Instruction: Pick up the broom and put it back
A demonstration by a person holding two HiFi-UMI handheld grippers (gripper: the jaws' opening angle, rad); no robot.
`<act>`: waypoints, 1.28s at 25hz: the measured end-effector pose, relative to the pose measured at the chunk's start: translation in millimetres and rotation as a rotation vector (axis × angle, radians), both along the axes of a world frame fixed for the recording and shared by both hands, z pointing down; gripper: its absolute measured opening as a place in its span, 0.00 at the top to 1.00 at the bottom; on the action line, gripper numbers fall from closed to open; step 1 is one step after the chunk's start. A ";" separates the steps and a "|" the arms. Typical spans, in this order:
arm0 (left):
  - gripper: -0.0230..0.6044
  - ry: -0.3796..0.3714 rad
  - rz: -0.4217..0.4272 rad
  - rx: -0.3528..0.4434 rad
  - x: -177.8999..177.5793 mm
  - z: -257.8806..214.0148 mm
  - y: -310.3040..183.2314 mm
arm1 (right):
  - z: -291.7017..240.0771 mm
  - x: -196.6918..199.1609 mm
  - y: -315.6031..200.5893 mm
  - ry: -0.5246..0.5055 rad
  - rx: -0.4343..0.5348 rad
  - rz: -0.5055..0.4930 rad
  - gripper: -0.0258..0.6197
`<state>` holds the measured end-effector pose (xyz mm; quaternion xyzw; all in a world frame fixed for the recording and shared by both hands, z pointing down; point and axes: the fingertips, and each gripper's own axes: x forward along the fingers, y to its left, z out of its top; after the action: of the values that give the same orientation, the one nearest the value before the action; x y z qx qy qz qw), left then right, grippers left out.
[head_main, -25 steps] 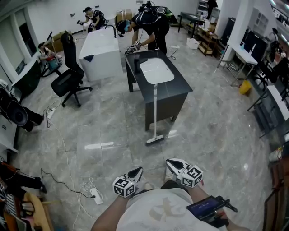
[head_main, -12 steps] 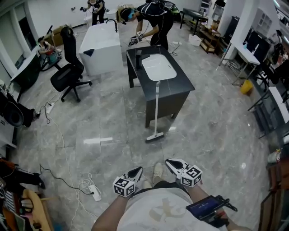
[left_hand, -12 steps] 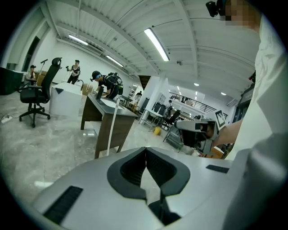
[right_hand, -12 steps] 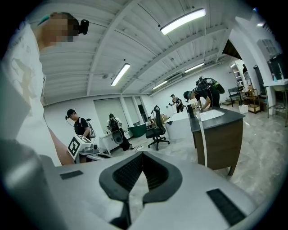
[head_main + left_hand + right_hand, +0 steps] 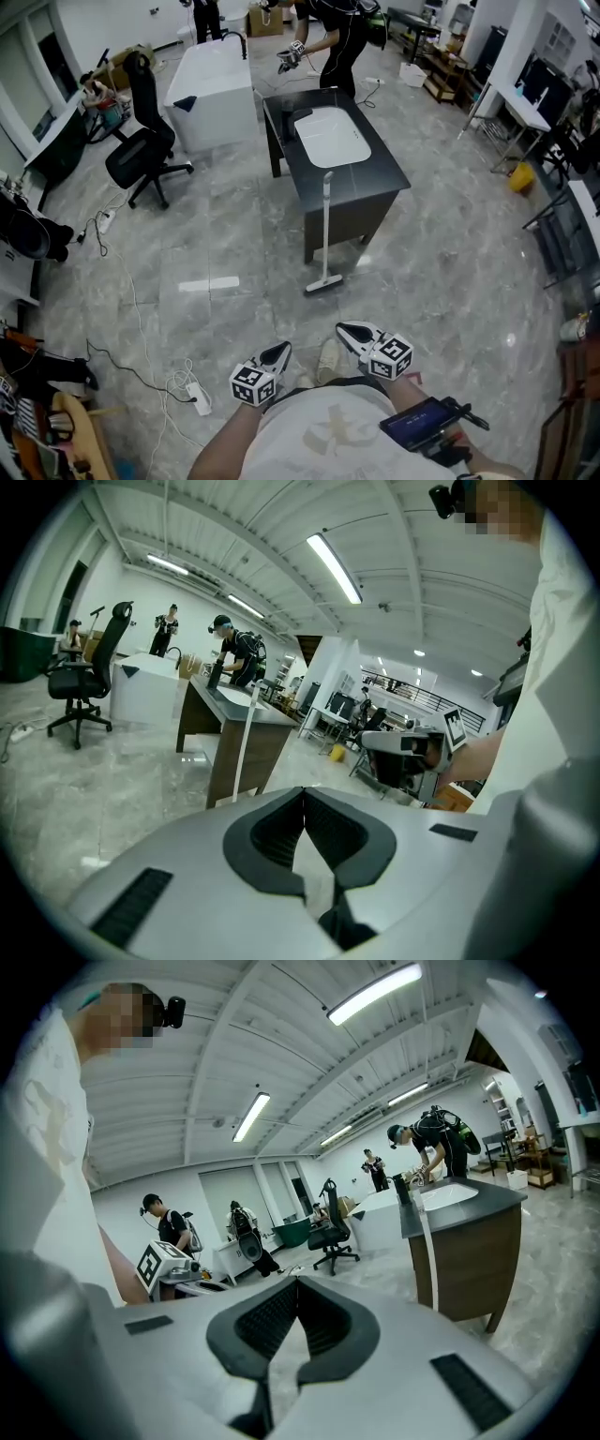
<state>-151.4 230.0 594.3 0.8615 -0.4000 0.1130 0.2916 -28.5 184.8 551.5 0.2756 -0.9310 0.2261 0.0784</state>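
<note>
The broom (image 5: 324, 234) leans against the front of a dark cabinet, its white handle upright and its head (image 5: 323, 284) on the marble floor. Both grippers are held low in front of my body, a good step short of the broom. In the head view the left gripper (image 5: 283, 350) and the right gripper (image 5: 343, 328) point toward it, each shut with nothing between the jaws. The left gripper view shows its jaw tips (image 5: 303, 794) meeting, with the broom handle (image 5: 246, 742) beyond. The right gripper view shows its tips (image 5: 297, 1283) together and the handle (image 5: 427, 1251) to the right.
The dark cabinet (image 5: 375, 192) carries a white sink. A black office chair (image 5: 141, 159) and a white tub (image 5: 211, 89) stand to the left. Cables and a power strip (image 5: 197, 401) lie on the floor at lower left. A person (image 5: 337, 28) works behind the cabinet.
Both grippers have moved a little forward across the floor toward the broom, still shut. The person behind the cabinet has shifted toward the top of the view.
</note>
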 end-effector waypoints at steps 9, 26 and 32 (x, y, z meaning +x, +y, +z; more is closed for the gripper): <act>0.94 -0.020 -0.004 0.009 15.0 -6.0 -60.4 | 3.3 14.9 -61.8 -0.013 -0.008 0.001 0.93; 0.94 -0.070 -0.098 0.011 31.3 -12.1 -144.5 | 11.6 46.4 -164.9 -0.015 -0.027 -0.016 0.93; 0.94 -0.074 -0.116 -0.011 29.7 -9.7 -160.8 | 24.3 55.1 -185.1 -0.009 -0.066 0.005 0.93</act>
<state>-121.7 69.2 584.6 0.8305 -0.4593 0.1298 0.2872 26.6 -0.4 575.8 0.2741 -0.9228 0.2578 0.0828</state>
